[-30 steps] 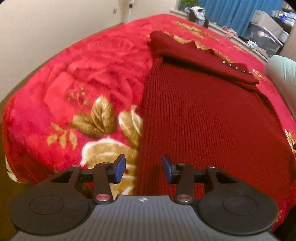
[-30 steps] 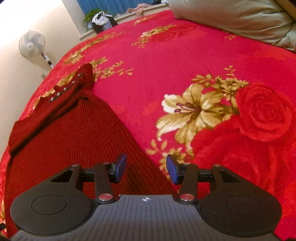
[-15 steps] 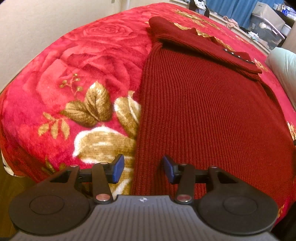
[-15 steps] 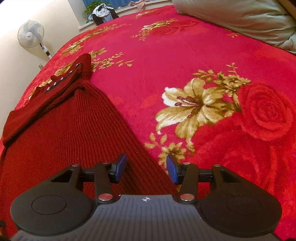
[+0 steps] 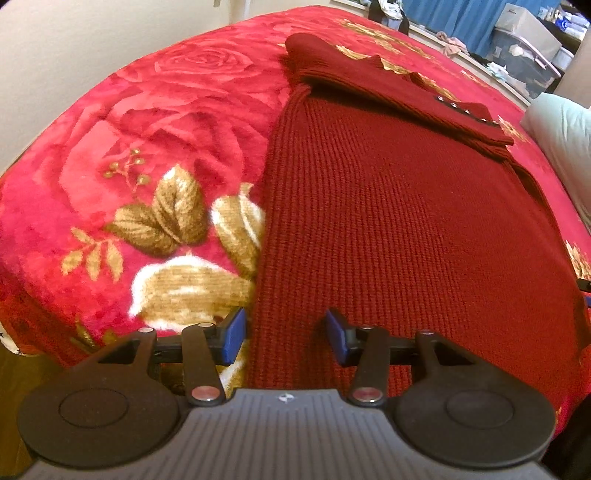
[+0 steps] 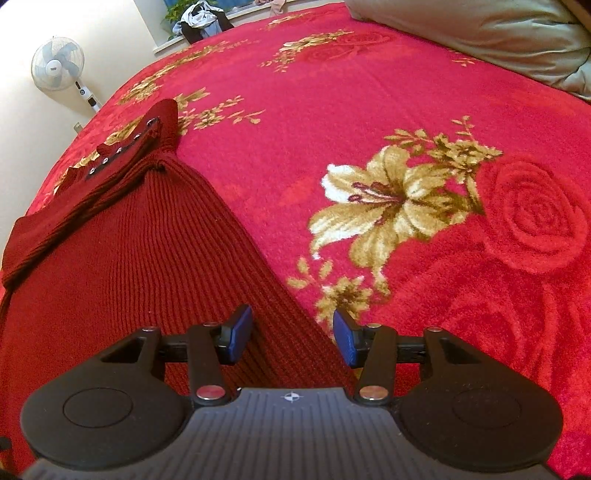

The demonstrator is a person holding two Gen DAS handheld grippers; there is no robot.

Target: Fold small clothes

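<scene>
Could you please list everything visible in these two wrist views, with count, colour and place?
Knitted sweater: one, dark red, flat on the blanket, sleeve folded across its far end.
Blanket: one, red with gold flowers, covering the bed.
Pillow: one, pale grey-green, far right edge of the bed.
Fan: one, white, by the wall.
Curtain: blue, far wall.
Storage box: one, grey, beyond the bed.
Left gripper: black, blue pads, jaws apart over the sweater's near left edge.
Right gripper: the same, over its near right edge.

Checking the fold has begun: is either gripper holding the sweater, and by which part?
Neither. The left gripper and right gripper stand open over the sweater's near corners.
</scene>
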